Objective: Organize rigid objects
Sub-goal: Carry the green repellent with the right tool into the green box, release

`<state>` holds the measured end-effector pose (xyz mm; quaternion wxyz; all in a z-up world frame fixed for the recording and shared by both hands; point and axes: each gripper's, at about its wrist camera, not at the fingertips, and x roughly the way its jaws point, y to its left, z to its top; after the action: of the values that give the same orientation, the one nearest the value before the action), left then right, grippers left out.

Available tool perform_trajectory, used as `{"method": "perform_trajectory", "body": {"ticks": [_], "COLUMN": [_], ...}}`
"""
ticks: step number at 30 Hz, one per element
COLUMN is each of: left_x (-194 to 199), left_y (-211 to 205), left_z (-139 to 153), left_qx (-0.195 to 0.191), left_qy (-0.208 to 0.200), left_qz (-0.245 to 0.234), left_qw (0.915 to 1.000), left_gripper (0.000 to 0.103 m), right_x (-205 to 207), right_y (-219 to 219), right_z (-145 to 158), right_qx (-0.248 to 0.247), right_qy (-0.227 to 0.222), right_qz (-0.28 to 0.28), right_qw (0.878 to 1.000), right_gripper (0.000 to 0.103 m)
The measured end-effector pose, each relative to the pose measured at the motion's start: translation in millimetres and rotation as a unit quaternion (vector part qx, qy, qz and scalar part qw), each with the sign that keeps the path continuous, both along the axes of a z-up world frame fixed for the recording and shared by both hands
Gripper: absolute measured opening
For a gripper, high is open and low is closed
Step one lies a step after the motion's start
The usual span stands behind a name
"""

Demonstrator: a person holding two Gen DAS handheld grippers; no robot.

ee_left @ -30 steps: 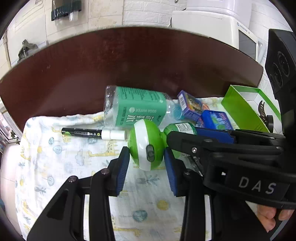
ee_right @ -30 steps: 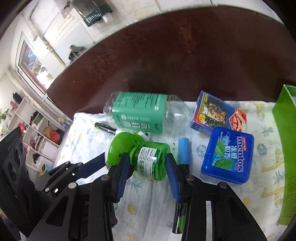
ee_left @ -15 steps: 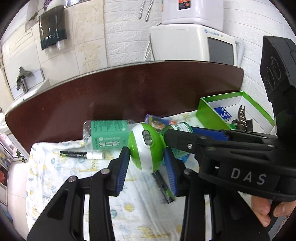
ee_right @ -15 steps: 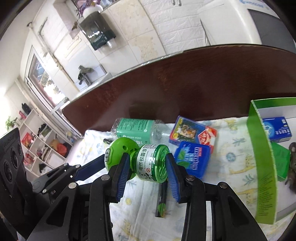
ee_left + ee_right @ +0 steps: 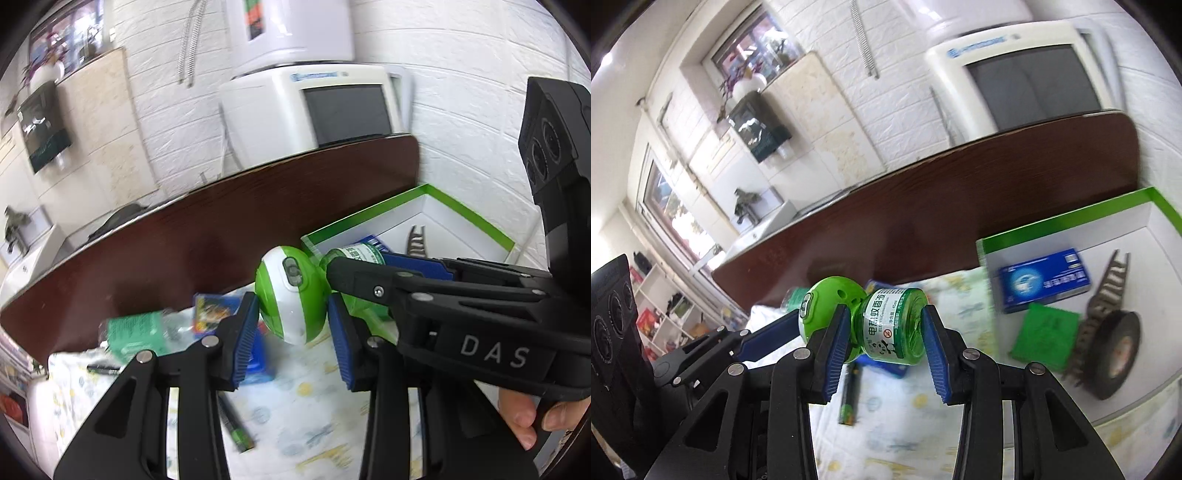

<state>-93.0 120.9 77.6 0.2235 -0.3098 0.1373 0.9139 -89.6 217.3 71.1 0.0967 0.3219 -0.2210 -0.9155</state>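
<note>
Left view: left gripper [image 5: 291,325] fingers clamp repeller [image 5: 291,295] dome, now lifted off cloth [image 5: 314,424] toward box [image 5: 469,218]; right view: right gripper [image 5: 882,347] fingers clamp its bottle end, airborne beside box [image 5: 1071,218], stowing apparently imminent.

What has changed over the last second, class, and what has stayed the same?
Both grippers, left and right, have lifted the green repellent unit off the cloth and carried it toward the green box. Their grip is unchanged; the other items stayed put.
</note>
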Motion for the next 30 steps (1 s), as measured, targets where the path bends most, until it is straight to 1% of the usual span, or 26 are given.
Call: {"method": "perform_trajectory", "body": {"ticks": [4, 7, 9, 13, 18, 24, 30], "left_x": [-2, -6, -7, -10, -21, -31, -39], "left_y": [42, 71, 93, 126, 162, 191, 201], "left_z": [4, 4, 4, 2, -4, -17, -22], "left_qx": [-0.006, -0.002, -0.005, -0.01, -0.015, -0.026, -0.03], "left_qy": [0.006, 0.001, 0.002, 0.002, -0.01, -0.021, -0.016], "left_qz": [-0.028, -0.046, -0.06, -0.084, -0.108, -0.116, -0.118], "left_qw": [0.9996, 0.999, 0.9982, 0.9964, 0.994, 0.9926, 0.9925], "left_gripper": [0.037, 0.037, 0.037, 0.037, 0.037, 0.037, 0.038], "right_x": [13, 21, 26, 34, 40, 38, 29], "right_y": [38, 66, 84, 117, 151, 178, 189], "right_z": [3, 6, 6, 5, 1, -10, -19], "right_qx": [-0.006, -0.007, -0.008, -0.004, -0.004, -0.009, -0.012], "right_qy": [0.01, 0.016, 0.019, 0.022, 0.02, 0.01, 0.005], "right_qz": [-0.034, -0.057, -0.073, -0.106, -0.138, -0.161, -0.169], "right_qw": [0.999, 0.998, 0.997, 0.994, 0.99, 0.987, 0.986], "right_gripper": [0.043, 0.043, 0.043, 0.043, 0.043, 0.043, 0.043]}}
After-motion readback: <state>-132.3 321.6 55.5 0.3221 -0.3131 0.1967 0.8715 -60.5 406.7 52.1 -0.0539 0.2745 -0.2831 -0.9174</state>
